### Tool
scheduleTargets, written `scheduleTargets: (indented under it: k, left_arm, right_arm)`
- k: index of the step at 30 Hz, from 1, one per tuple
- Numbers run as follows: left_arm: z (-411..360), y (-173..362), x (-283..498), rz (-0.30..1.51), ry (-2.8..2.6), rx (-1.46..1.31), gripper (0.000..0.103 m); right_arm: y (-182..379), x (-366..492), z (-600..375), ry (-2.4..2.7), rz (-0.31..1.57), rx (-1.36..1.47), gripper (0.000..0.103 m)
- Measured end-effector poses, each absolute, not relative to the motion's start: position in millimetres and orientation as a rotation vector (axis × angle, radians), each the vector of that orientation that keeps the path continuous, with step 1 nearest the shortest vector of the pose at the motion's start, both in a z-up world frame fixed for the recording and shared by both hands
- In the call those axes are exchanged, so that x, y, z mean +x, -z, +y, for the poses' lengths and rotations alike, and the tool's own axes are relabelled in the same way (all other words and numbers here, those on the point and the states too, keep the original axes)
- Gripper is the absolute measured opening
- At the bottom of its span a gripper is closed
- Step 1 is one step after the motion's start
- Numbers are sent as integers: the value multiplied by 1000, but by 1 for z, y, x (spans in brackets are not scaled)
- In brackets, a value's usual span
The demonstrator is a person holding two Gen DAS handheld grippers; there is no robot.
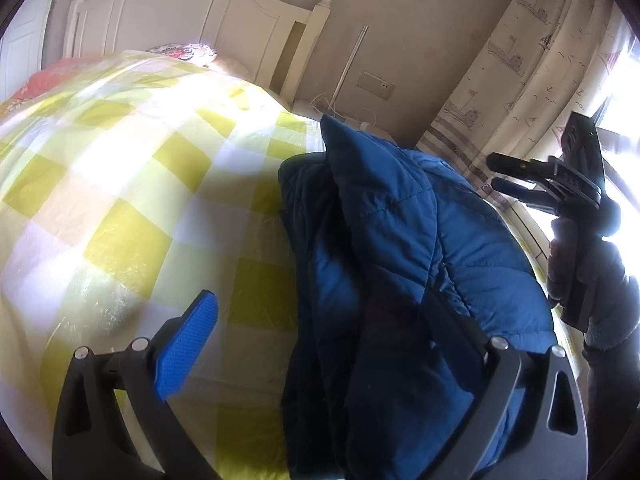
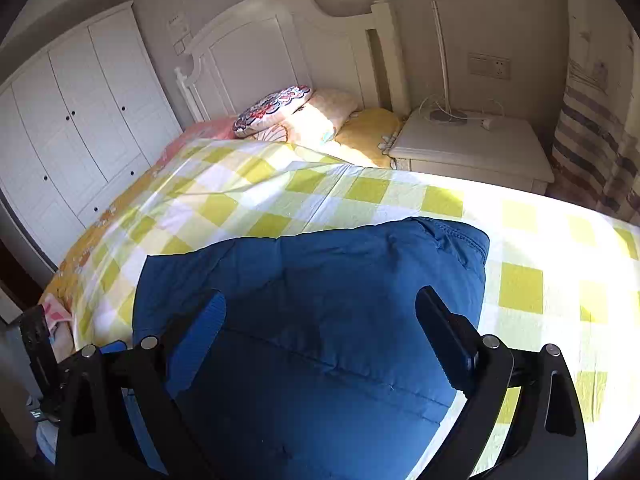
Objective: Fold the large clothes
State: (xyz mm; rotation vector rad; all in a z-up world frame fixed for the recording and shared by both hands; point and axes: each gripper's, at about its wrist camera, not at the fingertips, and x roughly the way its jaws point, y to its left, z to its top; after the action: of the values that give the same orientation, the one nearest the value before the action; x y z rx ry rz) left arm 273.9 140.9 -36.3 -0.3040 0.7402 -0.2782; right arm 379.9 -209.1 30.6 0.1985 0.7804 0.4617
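Observation:
A blue quilted jacket (image 1: 400, 240) lies folded in a thick bundle on the yellow-and-white checked bedspread (image 1: 120, 184). My left gripper (image 1: 320, 320) is open at the bundle's left edge; its left pad is over the bedspread, and its right finger is hidden against the jacket. In the right wrist view the jacket (image 2: 320, 280) lies flat on the bedspread (image 2: 520, 240). My right gripper (image 2: 320, 312) is open just above it, with nothing between the fingers. The right gripper also shows in the left wrist view (image 1: 496, 172), raised at the far right.
A white headboard (image 2: 280, 40) and pillows (image 2: 296, 116) are at the bed's far end. A white nightstand (image 2: 472, 148) with a lamp stands at the right, by a patterned curtain (image 1: 520, 60). White wardrobe doors (image 2: 72, 120) line the left wall.

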Motion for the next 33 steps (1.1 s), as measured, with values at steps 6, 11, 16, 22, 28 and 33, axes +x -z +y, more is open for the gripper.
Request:
scheduleTargets:
  k: [6,11,16,22,28,33]
  left_arm:
    - [157,49,280,831,429,-412,101]
    - [155,66,304,924,495,-514,101]
    - [148,80,329,1000,563,-597,101]
    - [124,66,336,918,630,-605,60]
    - [78,45,370,820,629,-609,53]
    - [18,50,405,858,636,-474,58]
  right_arm:
    - [5,303,-292,-532,876,491,96]
    - [39,280,-263,-660,1000,507,96]
    - [64,286,-235,-692,1024,573,99]
    - [27,261,-225,-583,786,333,72]
    - [-13,270,-255,-471,603,271,69]
    - [20,280,-309,-362,641,320,68]
